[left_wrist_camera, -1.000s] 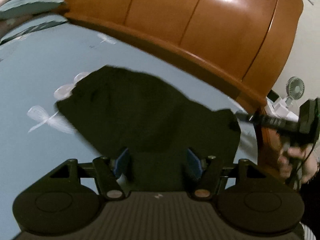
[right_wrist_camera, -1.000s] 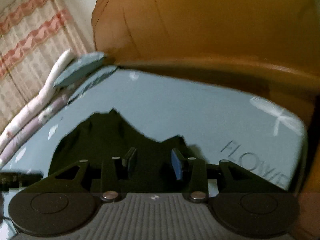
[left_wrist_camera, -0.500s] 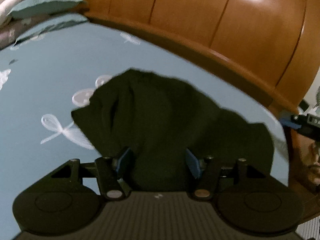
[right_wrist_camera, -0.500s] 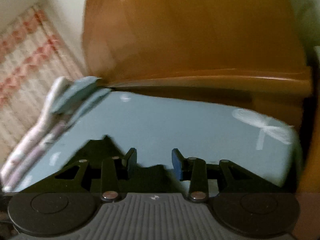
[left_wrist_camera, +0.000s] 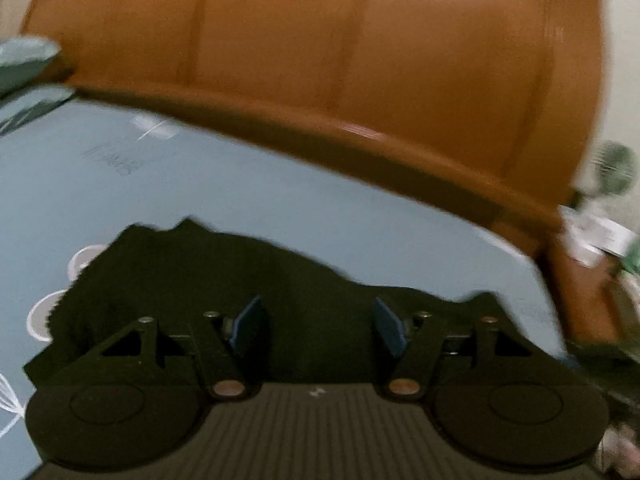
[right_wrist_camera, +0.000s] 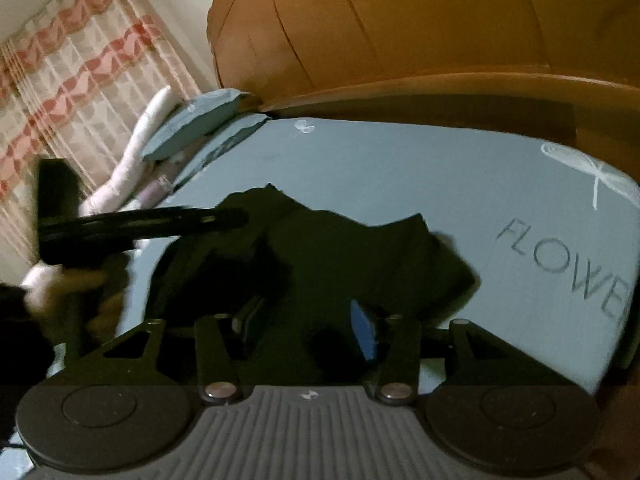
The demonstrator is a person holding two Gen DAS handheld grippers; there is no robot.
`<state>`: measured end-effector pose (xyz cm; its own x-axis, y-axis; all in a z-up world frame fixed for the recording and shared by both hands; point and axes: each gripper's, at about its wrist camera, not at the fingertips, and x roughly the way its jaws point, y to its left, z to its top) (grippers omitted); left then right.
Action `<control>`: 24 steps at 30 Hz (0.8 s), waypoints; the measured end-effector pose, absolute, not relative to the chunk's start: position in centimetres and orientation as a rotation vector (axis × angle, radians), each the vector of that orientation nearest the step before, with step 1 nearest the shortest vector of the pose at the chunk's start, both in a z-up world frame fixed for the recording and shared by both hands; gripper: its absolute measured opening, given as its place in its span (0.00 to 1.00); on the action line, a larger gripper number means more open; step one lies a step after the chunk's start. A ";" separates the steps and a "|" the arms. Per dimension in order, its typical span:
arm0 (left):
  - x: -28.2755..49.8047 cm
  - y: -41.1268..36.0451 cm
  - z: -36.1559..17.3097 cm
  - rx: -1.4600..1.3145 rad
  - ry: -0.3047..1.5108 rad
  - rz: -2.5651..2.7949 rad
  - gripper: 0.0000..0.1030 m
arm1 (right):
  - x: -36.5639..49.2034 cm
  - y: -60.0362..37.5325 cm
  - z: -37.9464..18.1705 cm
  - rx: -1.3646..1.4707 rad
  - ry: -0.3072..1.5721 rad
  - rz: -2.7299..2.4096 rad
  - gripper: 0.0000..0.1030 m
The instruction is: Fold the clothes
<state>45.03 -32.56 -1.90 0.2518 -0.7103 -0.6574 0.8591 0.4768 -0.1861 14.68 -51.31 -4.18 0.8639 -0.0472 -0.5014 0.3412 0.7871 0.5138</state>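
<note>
Left gripper (left_wrist_camera: 316, 330): jaws apart, blue pads (left_wrist_camera: 248, 328) facing each other across a wide gap; dark cloth (left_wrist_camera: 208, 276) fills the gap, pads not visibly pressing on it. From the right wrist view it reaches in from the left edge, held in a blurred hand (right_wrist_camera: 64, 284), fingers roughly level, tips at the cloth.

Right gripper (right_wrist_camera: 306, 326): jaws have just been opening; cloth lies between them, no visible pinch. Points forward and down.
</note>
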 end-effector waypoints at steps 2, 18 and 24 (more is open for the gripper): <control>47.9 -32.0 -2.8 0.192 0.810 -0.991 0.61 | 13.9 -51.3 -4.0 0.640 0.493 -0.216 0.52; 45.3 -28.1 -0.3 0.185 0.903 -1.150 0.65 | 14.5 -52.1 -3.5 0.518 0.454 -0.187 0.55; 46.0 -26.4 -2.5 0.196 0.940 -1.024 0.66 | 17.3 -54.7 -5.3 0.413 0.592 -0.333 0.55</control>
<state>45.96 -26.44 -2.54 0.1826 -0.6410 -0.7455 0.7972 0.5403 -0.2693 17.35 -54.65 -5.26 0.7814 -0.1834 -0.5965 0.4149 0.8667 0.2770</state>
